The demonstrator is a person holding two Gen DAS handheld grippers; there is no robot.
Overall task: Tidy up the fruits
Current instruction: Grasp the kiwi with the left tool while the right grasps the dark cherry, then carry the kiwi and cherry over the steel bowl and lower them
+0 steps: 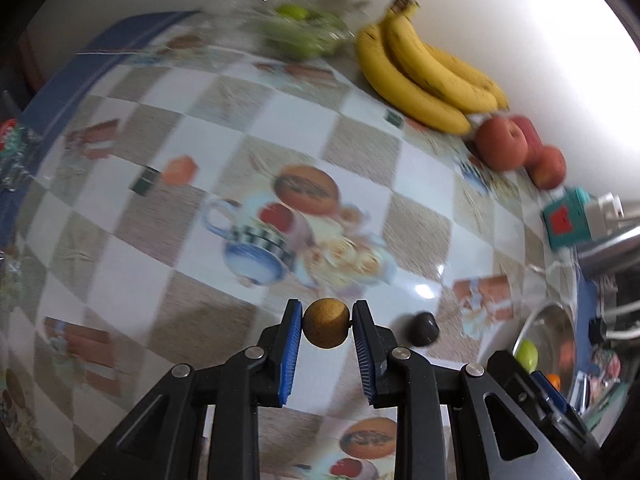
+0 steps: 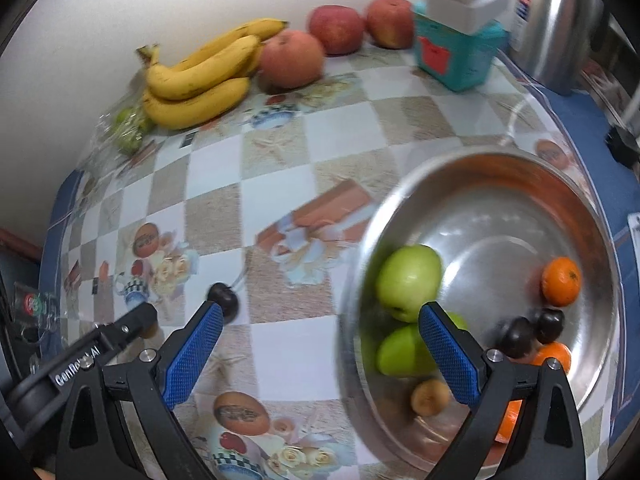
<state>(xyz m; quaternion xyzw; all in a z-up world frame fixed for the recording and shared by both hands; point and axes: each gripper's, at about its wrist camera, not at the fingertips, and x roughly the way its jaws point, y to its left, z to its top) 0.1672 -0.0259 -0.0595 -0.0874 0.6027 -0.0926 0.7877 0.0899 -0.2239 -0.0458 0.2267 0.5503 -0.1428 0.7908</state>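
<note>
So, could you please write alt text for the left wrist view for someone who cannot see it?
The left hand-held gripper pinches a small round brown fruit between its blue pads above a checkered, picture-printed tablecloth. A small dark round fruit lies just right of it; a bunch of yellow bananas and red apples sit by the white wall.

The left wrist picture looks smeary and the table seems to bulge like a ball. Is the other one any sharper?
Left wrist view: the tablecloth and far green fruit are motion-blurred, while the hand-held gripper and its brown fruit stay crisp; a glare spot shines nearby. Right wrist view: fisheye bending too, bananas fairly sharp, the steel bowl rim smeared.
</note>
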